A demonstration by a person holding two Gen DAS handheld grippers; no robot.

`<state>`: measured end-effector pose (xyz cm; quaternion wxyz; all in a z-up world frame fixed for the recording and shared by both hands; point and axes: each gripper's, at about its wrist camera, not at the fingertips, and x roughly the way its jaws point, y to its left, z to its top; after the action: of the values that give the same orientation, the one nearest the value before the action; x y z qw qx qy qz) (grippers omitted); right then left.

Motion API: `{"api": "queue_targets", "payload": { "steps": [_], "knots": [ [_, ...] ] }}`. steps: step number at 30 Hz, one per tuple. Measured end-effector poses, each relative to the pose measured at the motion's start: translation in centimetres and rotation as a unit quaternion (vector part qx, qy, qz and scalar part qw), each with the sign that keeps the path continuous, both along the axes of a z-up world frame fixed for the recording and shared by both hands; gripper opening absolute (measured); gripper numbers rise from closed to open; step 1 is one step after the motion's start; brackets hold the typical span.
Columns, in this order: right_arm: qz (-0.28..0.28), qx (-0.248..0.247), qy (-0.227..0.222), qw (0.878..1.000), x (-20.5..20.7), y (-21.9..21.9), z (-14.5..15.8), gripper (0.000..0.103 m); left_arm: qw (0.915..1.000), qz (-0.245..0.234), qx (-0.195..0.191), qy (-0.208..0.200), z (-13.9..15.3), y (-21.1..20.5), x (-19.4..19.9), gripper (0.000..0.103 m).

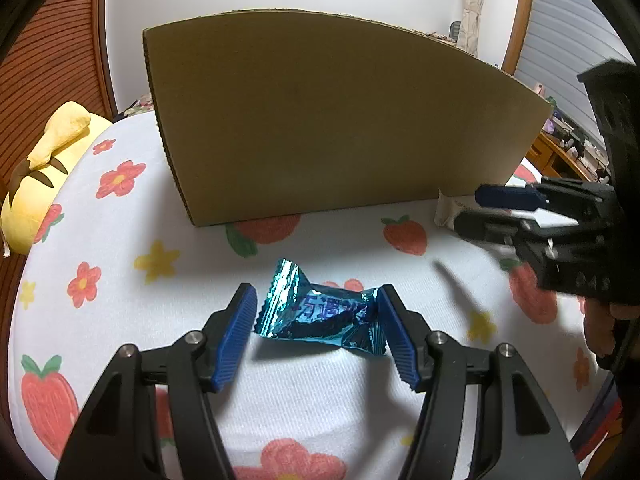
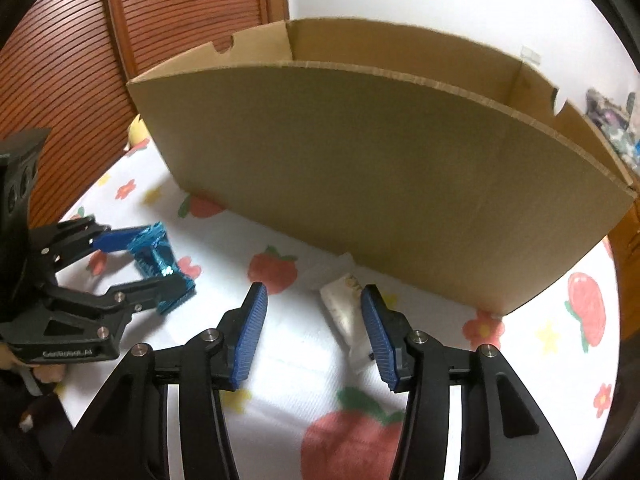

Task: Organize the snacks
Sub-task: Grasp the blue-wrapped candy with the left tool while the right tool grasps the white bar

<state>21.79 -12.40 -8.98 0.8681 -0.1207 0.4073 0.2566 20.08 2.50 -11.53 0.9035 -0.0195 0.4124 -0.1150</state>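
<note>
A shiny blue wrapped candy (image 1: 320, 312) lies on the fruit-print cloth between the pads of my left gripper (image 1: 318, 320), which is open around it; its right pad touches the wrapper end. The candy also shows in the right wrist view (image 2: 154, 254), with the left gripper (image 2: 152, 260) around it. A white snack packet (image 2: 344, 304) lies by the foot of the open cardboard box (image 2: 400, 184). My right gripper (image 2: 314, 320) is open, its right pad beside the packet. In the left wrist view the right gripper (image 1: 476, 208) hovers by the packet (image 1: 448, 210) at the box (image 1: 340, 120) corner.
A yellow plush toy (image 1: 44, 164) sits at the cloth's left edge. A slatted wooden door (image 2: 120, 40) stands behind the box. A cluttered wooden desk (image 1: 560, 152) is at the far right.
</note>
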Motion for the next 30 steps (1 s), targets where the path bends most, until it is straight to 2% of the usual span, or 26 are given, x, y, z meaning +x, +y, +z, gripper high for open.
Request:
{"api": "queue_targets", "payload": {
  "steps": [3,8,11,13,14,15,18,30],
  "knots": [
    [-0.013,-0.002,-0.006,1.0,0.8,0.1,-0.2,0.05,1.0,0.0,-0.001,0.0,0.0,0.0,0.0,0.062],
    [-0.008,-0.017,0.008,1.0,1.4,0.2,-1.2,0.05,1.0,0.0,-0.002,0.0,0.0,0.0,0.0,0.062],
    [-0.005,-0.021,0.015,1.0,1.4,0.3,-1.6,0.046,1.0,0.0,-0.004,0.0,0.0,0.1,0.0,0.062],
    [-0.002,-0.029,0.016,0.999,1.3,0.4,-1.8,0.032,1.0,0.0,-0.005,0.0,0.0,0.1,0.0,0.06],
    [0.0,-0.031,0.014,0.999,1.1,0.4,-1.8,0.028,1.0,0.0,-0.006,-0.001,0.0,0.2,0.0,0.054],
    [0.002,-0.033,0.012,0.999,0.9,0.4,-1.8,0.019,1.0,0.0,-0.007,-0.001,0.0,0.2,-0.1,0.051],
    [0.008,-0.031,0.014,0.999,0.2,0.4,-1.8,0.019,0.9999,-0.001,-0.014,-0.002,0.1,0.5,-0.1,0.042],
    [0.011,0.008,0.003,1.0,-3.5,-0.6,-0.8,0.019,0.9996,-0.007,-0.028,-0.007,0.5,0.8,-0.5,0.032]
  ]
}}
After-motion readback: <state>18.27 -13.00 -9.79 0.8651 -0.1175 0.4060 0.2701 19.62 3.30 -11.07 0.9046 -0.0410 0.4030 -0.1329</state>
